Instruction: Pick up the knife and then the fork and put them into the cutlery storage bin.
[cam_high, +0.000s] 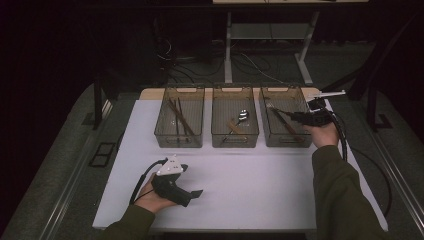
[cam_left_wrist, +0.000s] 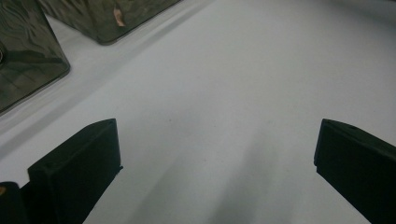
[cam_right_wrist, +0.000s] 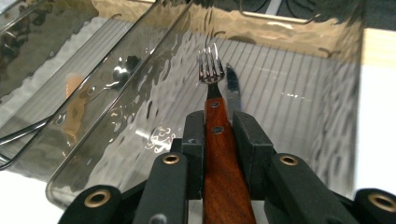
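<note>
1. my right tool (cam_right_wrist: 217, 140) is clamped on the wooden handle of a fork (cam_right_wrist: 211, 70), tines held over the right-hand bin (cam_high: 299, 142).
2. a knife (cam_right_wrist: 232, 86) lies in that bin.
3. my left tool (cam_left_wrist: 217, 154) rests wide open and empty on the white surface (cam_high: 250, 185).

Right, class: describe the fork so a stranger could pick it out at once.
Three clear bins stand in a row at the far edge of the white table. Over the right-hand bin, the right gripper holds the fork by its reddish wooden handle, its silver tines pointing ahead.
</note>
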